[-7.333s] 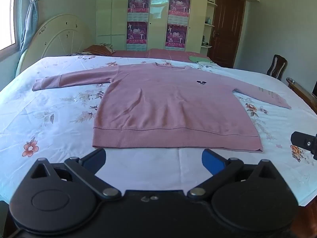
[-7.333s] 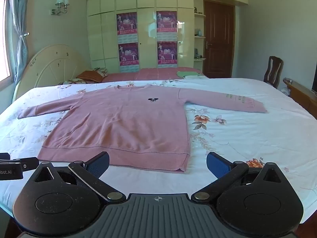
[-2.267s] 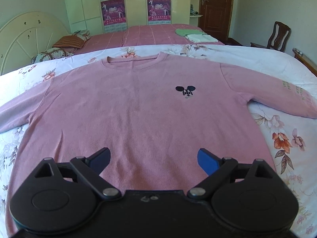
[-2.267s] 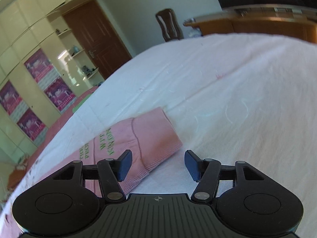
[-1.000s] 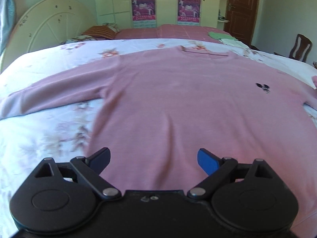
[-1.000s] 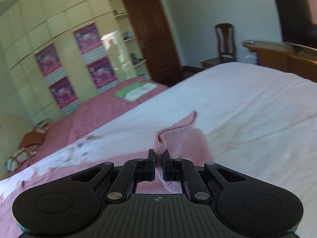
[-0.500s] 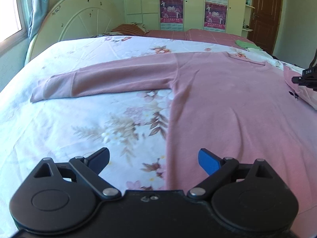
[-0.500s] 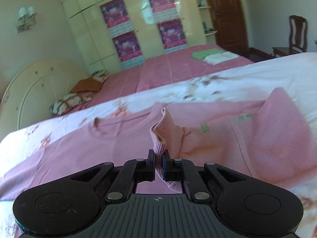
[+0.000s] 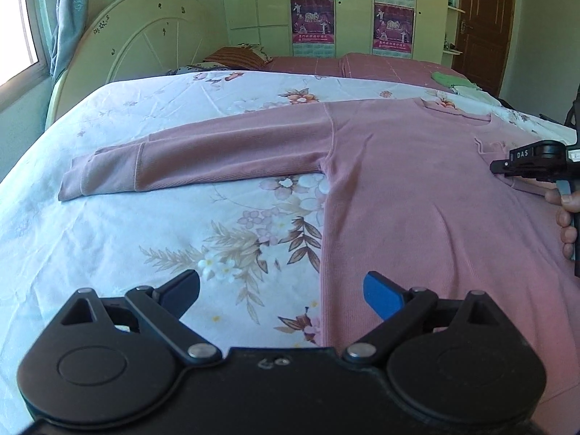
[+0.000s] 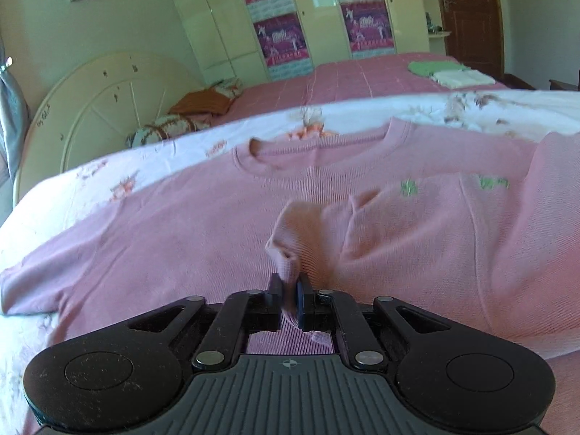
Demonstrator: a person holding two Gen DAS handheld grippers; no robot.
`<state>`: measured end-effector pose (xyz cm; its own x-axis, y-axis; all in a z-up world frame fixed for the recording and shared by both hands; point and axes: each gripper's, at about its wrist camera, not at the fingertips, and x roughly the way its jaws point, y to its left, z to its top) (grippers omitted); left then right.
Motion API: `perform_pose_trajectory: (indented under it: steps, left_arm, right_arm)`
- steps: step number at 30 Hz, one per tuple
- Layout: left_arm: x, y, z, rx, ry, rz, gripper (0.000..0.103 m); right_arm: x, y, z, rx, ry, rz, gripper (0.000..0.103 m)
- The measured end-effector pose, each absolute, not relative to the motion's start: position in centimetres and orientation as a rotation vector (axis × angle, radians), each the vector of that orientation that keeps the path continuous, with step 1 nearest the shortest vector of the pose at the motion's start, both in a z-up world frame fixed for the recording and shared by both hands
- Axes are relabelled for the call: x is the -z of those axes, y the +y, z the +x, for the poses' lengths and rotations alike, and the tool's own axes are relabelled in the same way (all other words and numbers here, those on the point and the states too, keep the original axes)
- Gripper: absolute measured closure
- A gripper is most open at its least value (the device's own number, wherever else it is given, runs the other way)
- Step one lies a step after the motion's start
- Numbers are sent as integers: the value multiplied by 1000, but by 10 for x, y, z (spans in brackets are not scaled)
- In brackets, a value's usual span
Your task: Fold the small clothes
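I'm looking into a home bedroom: a bed with a flowered sheet (image 9: 108,217) fills the lower frame, a cream headboard (image 9: 145,36) stands upper left, and a wardrobe (image 10: 319,11) with posters (image 10: 279,40) and a wooden door (image 10: 467,11) line the top.

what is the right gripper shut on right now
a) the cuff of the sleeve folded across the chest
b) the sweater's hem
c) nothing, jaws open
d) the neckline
a: the right gripper has its jaws closed on the ribbed cuff of the pink knit sweater, with that sleeve lying across the chest below the neckline.
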<state>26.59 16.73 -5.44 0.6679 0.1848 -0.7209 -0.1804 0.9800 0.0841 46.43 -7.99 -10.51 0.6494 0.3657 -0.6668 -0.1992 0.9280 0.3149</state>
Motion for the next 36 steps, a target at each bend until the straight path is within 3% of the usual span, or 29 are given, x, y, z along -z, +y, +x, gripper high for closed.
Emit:
perform_pose_trajectory:
  steps: [2, 3, 4, 8, 11, 12, 13, 15, 18, 20, 24, 27, 29, 30, 36]
  left_arm:
    - [53, 160, 271, -186, 799, 0, 6]
    - [52, 156, 274, -173, 786, -7, 6]
    - [51, 151, 279, -159, 768, -18, 5]
    - [51, 119, 325, -19, 745, -108, 8]
    - [56, 79, 373, 154, 747, -144, 31]
    - [58, 66, 387, 201, 753, -145, 45]
    - [64, 51, 406, 239, 766, -140, 48]
    - [75, 26, 440, 288, 806, -121, 43]
    - [86, 0, 476, 295, 831, -68, 25]
    - [91, -10, 494, 304, 858, -76, 28]
    - [105, -18, 517, 304, 957, -154, 57]
    - [114, -24, 519, 303, 968, -161, 59]
    - [114, -28, 519, 320, 956, -147, 93]
    - [113, -27, 519, 316, 949, -159, 97]
    - [81, -4, 500, 292, 790, -216, 97]
  right_arm:
    - [103, -79, 458, -336, 783, 181, 88]
    - [97, -81, 450, -350, 757, 166, 74]
    - [89, -87, 439, -357, 701, 178, 69]
    - [74, -136, 409, -288, 637, 292, 69]
    - [72, -186, 387, -182, 634, 384, 69]
    - [73, -205, 379, -139, 641, 426, 69]
    - [74, -221, 373, -104, 643, 459, 69]
    - [76, -255, 359, -33, 644, 520, 69]
    - [76, -294, 341, 33, 645, 592, 69]
    - [73, -312, 329, 70, 626, 602, 69]
    - [73, -338, 311, 119, 599, 652, 69]
    - [78, -351, 305, 151, 593, 697, 69]
    - [80, -355, 304, 155, 584, 720, 69]
    - [81, -356, 304, 154, 582, 732, 69]
    - [92, -365, 323, 70, 590, 950, 68]
